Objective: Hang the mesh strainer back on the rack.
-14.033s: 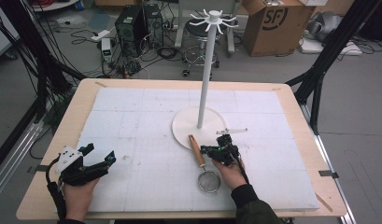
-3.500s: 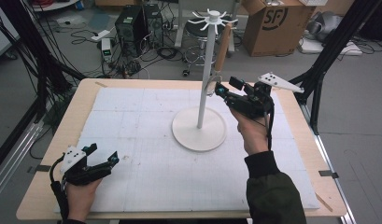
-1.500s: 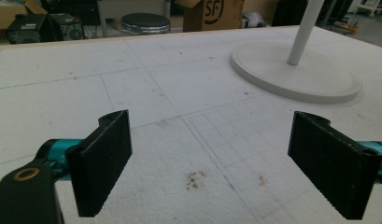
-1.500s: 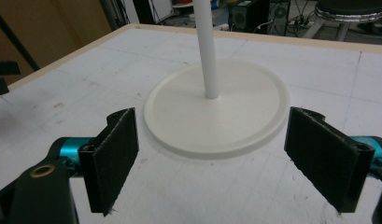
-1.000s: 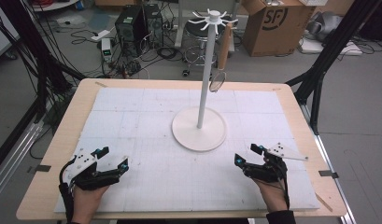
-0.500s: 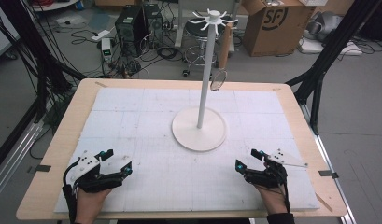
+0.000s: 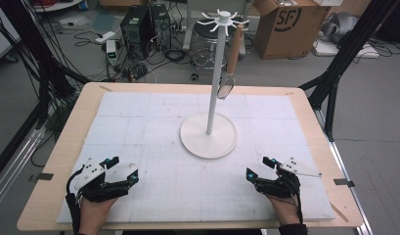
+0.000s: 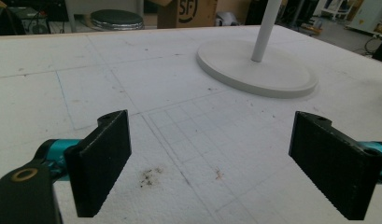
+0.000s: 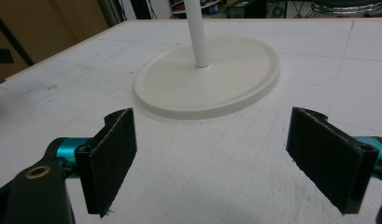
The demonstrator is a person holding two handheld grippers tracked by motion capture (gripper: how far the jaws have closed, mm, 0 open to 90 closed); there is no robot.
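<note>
Both your grippers have pulled back from the white stand [image 7: 209, 134] — left gripper [image 7: 123, 172] and right gripper [image 7: 260, 169] rest near you, jaws wide, empty — the strainer [image 7: 226, 89] hangs off its top hook.

Cardboard box [image 7: 285, 27]: on floor, far beyond right gripper [image 7: 257, 166].
Computer tower [image 7: 141, 24]: on floor, far beyond left gripper [image 7: 123, 167].
Stool [image 7: 210, 32]: between box and tower.

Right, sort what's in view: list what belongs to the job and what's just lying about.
Job:
strainer, hanging on the white stand
left gripper, open
right gripper, open
white mat

Lying about:
cardboard box
computer tower
round stool
floor cables
</note>
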